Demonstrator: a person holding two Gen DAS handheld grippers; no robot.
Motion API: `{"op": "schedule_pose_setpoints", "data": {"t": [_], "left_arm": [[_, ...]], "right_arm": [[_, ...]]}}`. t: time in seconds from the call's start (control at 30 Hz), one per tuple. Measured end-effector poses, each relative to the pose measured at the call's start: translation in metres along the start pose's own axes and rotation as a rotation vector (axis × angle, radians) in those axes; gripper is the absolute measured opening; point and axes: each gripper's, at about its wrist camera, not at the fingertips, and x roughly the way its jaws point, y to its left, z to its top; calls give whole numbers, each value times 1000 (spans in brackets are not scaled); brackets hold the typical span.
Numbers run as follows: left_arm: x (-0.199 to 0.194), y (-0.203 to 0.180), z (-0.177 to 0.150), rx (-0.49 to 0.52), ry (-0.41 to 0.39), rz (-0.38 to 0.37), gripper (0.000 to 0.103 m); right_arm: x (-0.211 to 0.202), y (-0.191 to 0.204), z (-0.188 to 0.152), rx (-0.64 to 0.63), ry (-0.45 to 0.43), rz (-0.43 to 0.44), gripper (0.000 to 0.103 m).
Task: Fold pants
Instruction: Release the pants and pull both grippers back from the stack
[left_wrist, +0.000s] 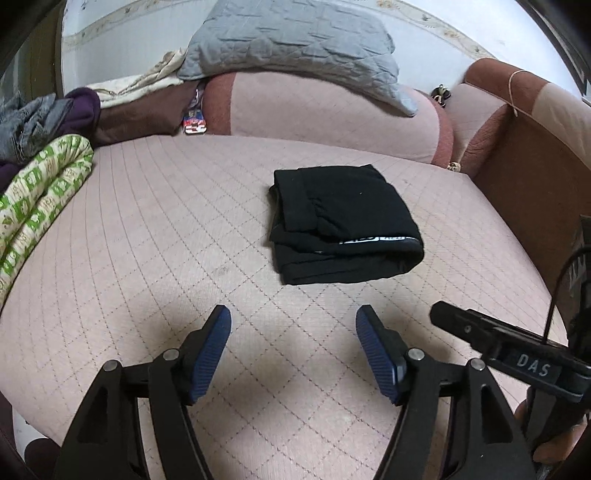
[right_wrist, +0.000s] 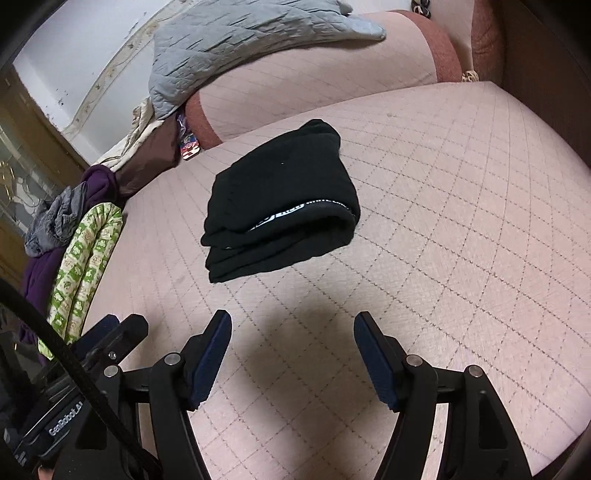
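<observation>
The black pants (left_wrist: 341, 225) lie folded in a compact stack on the pink quilted sofa seat (left_wrist: 166, 229), with a white-lettered waistband showing at the near edge. They also show in the right wrist view (right_wrist: 280, 210). My left gripper (left_wrist: 293, 321) is open and empty, above the seat, short of the pants. My right gripper (right_wrist: 292, 325) is open and empty too, also nearer than the pants. The right gripper's body (left_wrist: 517, 354) shows at the right of the left wrist view.
A green-patterned rolled cloth (left_wrist: 40, 199) and a pile of grey and purple clothes (left_wrist: 48, 114) lie at the seat's left. A grey quilted blanket (left_wrist: 295, 48) drapes over the backrest (left_wrist: 314, 110). A brown armrest (left_wrist: 524, 155) bounds the right side.
</observation>
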Motion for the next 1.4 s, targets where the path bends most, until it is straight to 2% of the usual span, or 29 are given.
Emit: {"op": "schedule_pose_setpoints", "data": {"t": [0.33, 0.63, 1.4], "left_arm": [[-11, -5, 0, 10, -22, -15, 71], [-3, -4, -2, 2, 10, -29, 71], [12, -2, -9, -4, 62, -11, 71]], "right_arm": [[-1, 10, -6, -17, 10, -11, 74], [5, 9, -8, -16, 21, -25, 75], [21, -1, -13, -6, 67, -46, 75]]}}
